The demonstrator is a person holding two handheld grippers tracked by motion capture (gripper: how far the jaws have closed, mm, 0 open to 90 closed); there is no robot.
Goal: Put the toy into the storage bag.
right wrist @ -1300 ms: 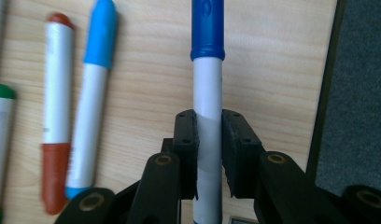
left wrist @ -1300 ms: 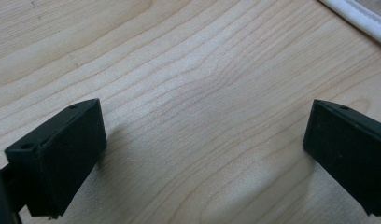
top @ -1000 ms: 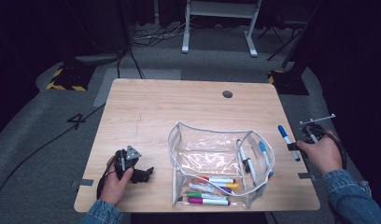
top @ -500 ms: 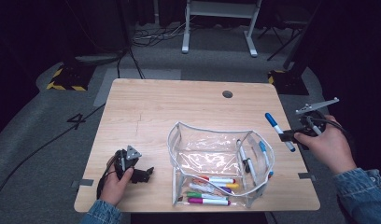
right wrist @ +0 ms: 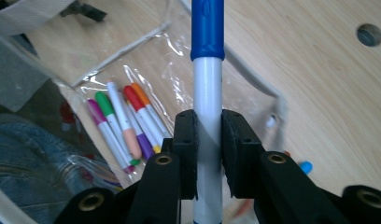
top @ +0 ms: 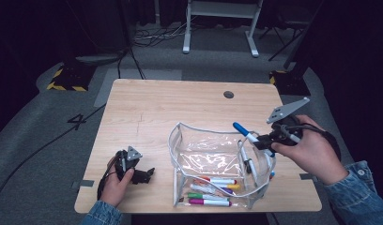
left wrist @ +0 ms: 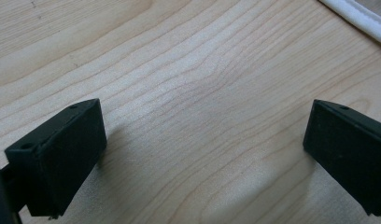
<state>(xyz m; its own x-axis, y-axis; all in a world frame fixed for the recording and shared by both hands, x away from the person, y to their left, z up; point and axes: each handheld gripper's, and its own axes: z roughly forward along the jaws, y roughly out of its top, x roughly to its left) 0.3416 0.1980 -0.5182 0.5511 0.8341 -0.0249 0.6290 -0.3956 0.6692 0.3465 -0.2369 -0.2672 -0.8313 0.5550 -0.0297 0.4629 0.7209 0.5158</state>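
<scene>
My right gripper (top: 267, 140) is shut on a white marker with a blue cap (top: 248, 135), held in the air over the right rim of a clear plastic pouch (top: 218, 164). In the right gripper view the marker (right wrist: 208, 88) stands pinched between both pads, cap pointing away. Several coloured markers (top: 213, 187) lie inside the pouch, seen below as a fan of markers (right wrist: 123, 123). My left gripper (top: 141, 174) rests on the table near the front left corner, its jaws spread wide over bare wood (left wrist: 202, 116).
The wooden table (top: 147, 108) has a round cable hole (top: 228, 94) at the back right. A white pouch rim (left wrist: 356, 18) crosses the far corner of the left gripper view. Dark floor, cables and a stand's legs lie beyond the table.
My right gripper has lifted the blue-capped marker off the table's right edge and carried it left and up, over the pouch's right rim. The left gripper has stayed put.
</scene>
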